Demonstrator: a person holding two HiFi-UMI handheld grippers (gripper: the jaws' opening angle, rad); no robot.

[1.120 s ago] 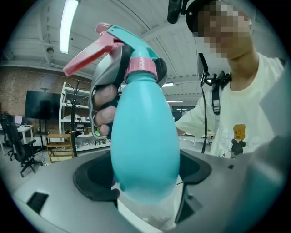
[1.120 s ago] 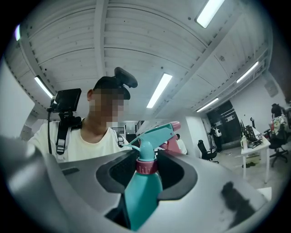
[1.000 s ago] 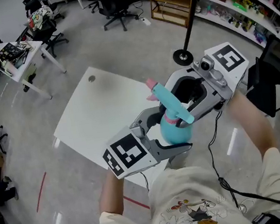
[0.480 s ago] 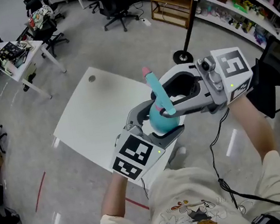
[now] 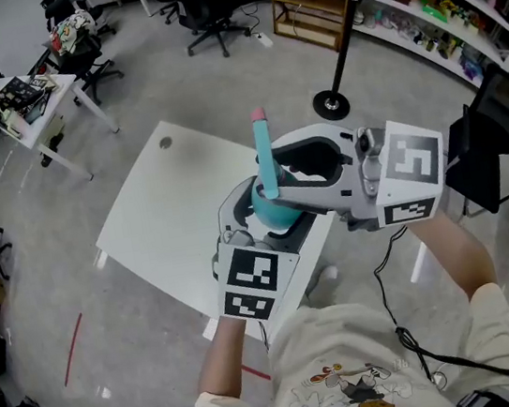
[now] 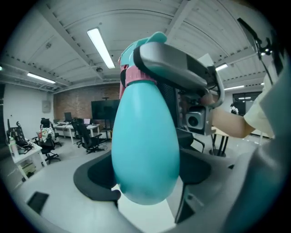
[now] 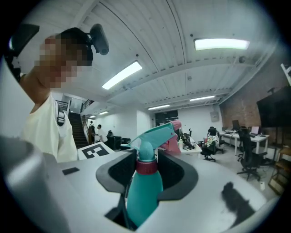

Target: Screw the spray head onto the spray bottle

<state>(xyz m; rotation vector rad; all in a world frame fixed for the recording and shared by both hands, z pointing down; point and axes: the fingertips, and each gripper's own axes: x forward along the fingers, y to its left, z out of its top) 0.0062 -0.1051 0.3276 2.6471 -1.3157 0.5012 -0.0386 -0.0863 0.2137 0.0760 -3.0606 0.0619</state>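
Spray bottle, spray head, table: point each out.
spray bottle [image 6: 145,150], left gripper view, middle of the teal body.
spray head [image 7: 153,133], right gripper view, teal top above the collar.
table [image 5: 157,217], head view, bare white top.

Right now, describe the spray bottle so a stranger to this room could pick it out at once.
Find the white table on the grey floor. Above its near edge, the left gripper and right gripper meet on the bottle. It is the one teal thing, egg-shaped, with a pink collar and pink nozzle tip.
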